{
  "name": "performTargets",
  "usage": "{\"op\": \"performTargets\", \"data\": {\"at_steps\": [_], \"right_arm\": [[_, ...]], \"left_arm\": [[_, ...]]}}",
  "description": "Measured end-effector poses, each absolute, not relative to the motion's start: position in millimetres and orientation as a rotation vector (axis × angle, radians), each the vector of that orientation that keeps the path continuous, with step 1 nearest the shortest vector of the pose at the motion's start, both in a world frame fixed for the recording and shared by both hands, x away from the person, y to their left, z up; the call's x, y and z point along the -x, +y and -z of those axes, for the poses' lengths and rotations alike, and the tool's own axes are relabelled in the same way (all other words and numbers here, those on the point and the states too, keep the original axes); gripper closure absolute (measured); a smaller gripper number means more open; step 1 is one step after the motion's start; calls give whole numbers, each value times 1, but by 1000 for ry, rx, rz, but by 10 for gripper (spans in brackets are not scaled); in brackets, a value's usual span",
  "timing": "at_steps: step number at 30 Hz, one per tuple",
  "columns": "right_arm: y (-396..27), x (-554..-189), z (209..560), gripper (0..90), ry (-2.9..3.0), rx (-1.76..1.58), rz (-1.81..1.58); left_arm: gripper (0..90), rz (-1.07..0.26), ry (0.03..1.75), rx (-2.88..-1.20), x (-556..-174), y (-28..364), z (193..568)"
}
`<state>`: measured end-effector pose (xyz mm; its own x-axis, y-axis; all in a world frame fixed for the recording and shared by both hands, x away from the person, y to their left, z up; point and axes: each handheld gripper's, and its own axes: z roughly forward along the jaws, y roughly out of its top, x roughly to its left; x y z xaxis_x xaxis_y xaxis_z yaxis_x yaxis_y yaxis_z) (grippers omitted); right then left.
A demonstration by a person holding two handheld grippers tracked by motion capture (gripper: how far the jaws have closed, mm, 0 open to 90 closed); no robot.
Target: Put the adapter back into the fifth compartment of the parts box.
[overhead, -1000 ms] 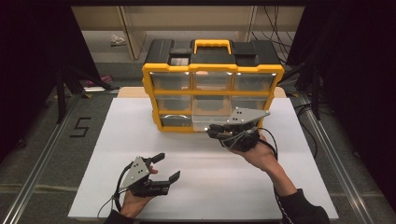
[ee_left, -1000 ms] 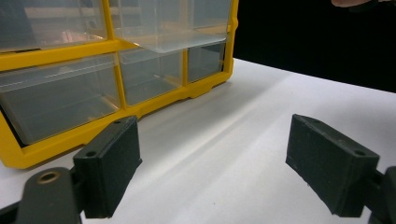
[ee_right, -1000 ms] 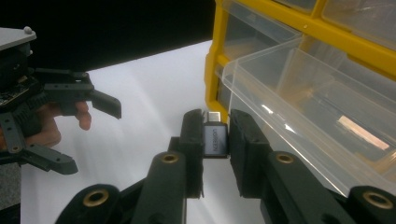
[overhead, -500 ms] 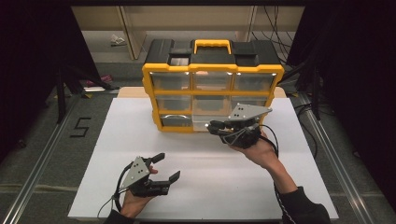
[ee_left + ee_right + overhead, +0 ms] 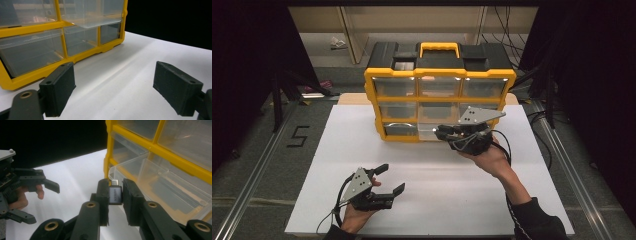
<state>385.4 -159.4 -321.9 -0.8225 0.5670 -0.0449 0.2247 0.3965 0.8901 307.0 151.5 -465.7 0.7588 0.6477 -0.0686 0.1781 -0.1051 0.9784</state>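
Two grippers are at work on one white table. At the table's twelve o'clock edge stands one yellow organizer with a black top and a yellow carry handle; its front holds nine clear drawers in three rows of three. One of them, the bottom middle drawer, is pulled out toward the person, and the other eight sit closed.

One small grey adapter, with a metal plug at its far end and lettering down its face, is pinched between the jaws of the right gripper. In the right gripper view it hangs just at the near rim of the open drawer, above the table rather than inside the compartment. In the high view that gripper lies about level at the organizer's five o'clock corner, its tips pointing to nine o'clock at the drawer's front.

Down at the table's seven o'clock, well apart from the organizer, the left gripper rests low in the person's hand with its jaws spread wide and nothing between them.
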Motion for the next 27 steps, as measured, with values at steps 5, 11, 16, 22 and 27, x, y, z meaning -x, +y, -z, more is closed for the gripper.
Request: {"op": "performTargets", "data": {"at_steps": [5,11,16,22,27], "right_arm": [[-160,-387,319,764,2310,-689,-1402],[-162,-390,315,764,2293,-696,-1407],[-164,-394,314,764,2279,-717,-1412],[-165,-400,314,764,2266,-737,-1405],[-167,-403,315,764,2255,-756,-1404]], "left_arm": [[172,-449,664,-1661,-307,152,466],[171,-450,665,-1661,-307,152,466],[171,-450,665,-1661,-307,152,466],[171,-450,666,-1661,-307,152,466],[171,-450,665,-1661,-307,152,466]]}}
